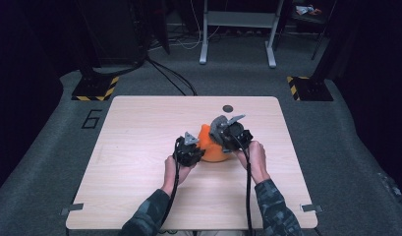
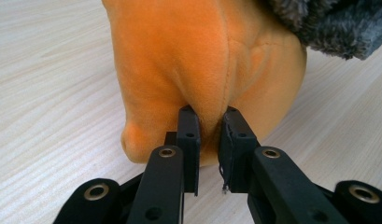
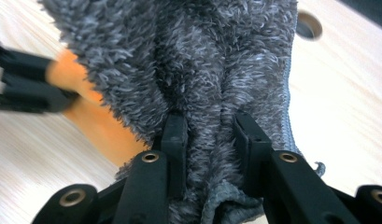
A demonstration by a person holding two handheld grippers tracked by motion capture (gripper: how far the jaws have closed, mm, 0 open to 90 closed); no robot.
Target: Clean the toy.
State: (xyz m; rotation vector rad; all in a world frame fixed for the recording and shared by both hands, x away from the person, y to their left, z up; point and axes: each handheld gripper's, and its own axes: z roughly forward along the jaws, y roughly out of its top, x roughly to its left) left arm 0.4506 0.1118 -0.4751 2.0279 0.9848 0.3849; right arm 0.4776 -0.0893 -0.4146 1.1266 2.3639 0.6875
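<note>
Two grippers at work on one soft toy in the middle of the table. Left gripper nearly closed, pinching a fold of the orange plush between its pads; fabric bunched into a crease right at the fingertips, the rest of the orange body bulging up and away beyond them. Likely an anchoring hold, pinning the toy low against the wood so that it cannot slide.

Right gripper likewise almost shut, clamped on a ridge of grey fleece squeezed up between its fingers; pile spilling over both sides of the jaws, a loose hem hanging just below them. Orange plush peeking out to the left of those fingers, under the grey cover, with the other gripper's black jaws blurred at the far left edge. Probably a pulling grip: grey cloth held high, orange body held down, the two pieces ready to be drawn apart or slid over one another.

From the high view, left gripper and right gripper flanking the toy, hands close together.

No brand or label legible on toy or cloth; only a figure 6 marked on the floor left of the table.
</note>
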